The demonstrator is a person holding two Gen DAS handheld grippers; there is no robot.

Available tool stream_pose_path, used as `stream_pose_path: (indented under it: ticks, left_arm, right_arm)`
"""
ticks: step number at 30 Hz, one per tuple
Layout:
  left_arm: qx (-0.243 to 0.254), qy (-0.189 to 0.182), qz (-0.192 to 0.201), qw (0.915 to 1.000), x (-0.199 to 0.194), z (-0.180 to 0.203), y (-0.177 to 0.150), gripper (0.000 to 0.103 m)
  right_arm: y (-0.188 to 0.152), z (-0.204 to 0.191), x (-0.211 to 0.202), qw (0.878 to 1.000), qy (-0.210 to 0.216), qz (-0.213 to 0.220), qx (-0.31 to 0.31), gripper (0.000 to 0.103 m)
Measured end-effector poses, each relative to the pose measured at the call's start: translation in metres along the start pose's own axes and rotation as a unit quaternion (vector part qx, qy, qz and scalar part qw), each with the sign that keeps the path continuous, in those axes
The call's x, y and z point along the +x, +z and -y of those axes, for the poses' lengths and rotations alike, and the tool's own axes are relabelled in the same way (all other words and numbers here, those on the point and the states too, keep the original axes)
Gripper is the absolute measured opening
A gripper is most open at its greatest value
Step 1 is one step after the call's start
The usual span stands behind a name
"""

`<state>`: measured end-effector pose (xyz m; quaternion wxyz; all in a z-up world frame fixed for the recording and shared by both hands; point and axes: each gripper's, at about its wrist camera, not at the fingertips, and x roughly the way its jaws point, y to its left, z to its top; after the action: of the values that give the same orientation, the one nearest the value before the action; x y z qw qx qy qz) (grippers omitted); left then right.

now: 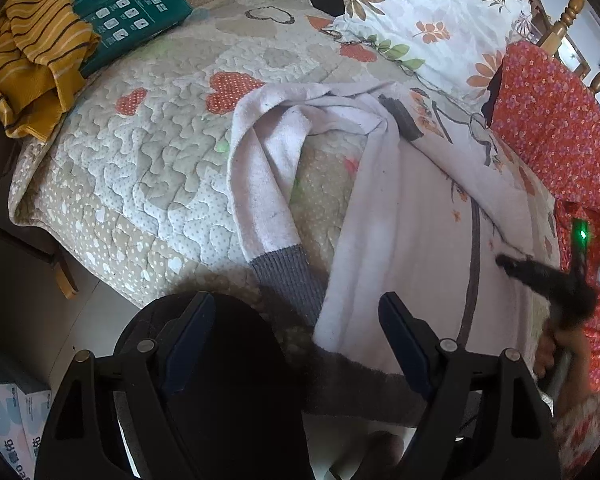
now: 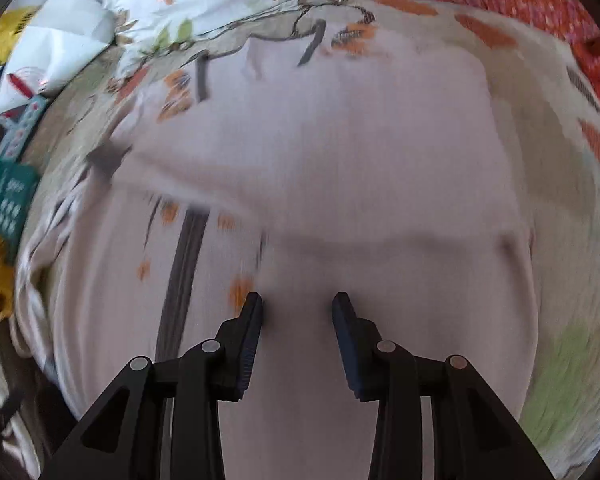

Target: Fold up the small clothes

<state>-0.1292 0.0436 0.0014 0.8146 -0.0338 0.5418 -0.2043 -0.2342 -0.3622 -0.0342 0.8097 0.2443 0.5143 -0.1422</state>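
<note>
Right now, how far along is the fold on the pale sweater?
Done: one sleeve lies turned across the bed beside the pale sweater, and the body is spread flat. In hand: nothing; the left gripper and right gripper are both open over the fabric. Left: folding the body over, then the mustard striped top.

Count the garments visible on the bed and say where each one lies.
2. The pale pink sweater is spread across the quilt in front of both grippers; the mustard striped top is crumpled at the quilt's far left corner. Others may be hidden.
</note>
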Motion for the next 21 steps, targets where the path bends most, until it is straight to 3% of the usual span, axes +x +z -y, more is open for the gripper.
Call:
stream_pose_path:
  ticks: [3,6,9,11,16,19,21]
  left_arm:
    - [0.002,0.0,0.005,1.0,-0.002,0.002,0.0,0.083]
    - [0.0,-0.001,0.006,1.0,-0.003,0.002,0.0,0.083]
    - [-0.001,-0.002,0.009,1.0,-0.007,0.0,0.0,0.083]
    - [-0.004,-0.002,0.012,0.9999,-0.011,-0.003,0.0,0.083]
    - [-0.033,0.004,0.023,0.9992,-0.024,-0.029,0.003,0.083]
    - [-0.063,0.005,0.028,0.9976,-0.032,-0.053,0.004,0.083]
    - [-0.09,-0.003,0.031,0.9954,-0.037,-0.073,0.005,0.083]
  right_arm:
    - [-0.006,0.001,-0.018,0.999,0.03,0.011,0.008,0.04]
    - [0.016,-0.017,-0.036,0.997,0.042,0.057,-0.002,0.04]
    - [0.044,-0.052,-0.026,0.996,0.047,0.076,-0.021,0.04]
    - [0.071,-0.084,0.0,0.995,0.056,0.07,-0.033,0.038]
    - [0.121,-0.155,0.07,0.997,0.02,0.045,-0.053,0.037]
    - [0.125,-0.192,0.094,0.997,0.069,0.003,-0.046,0.038]
    - [0.116,-0.224,0.088,0.991,0.112,-0.001,-0.077,0.039]
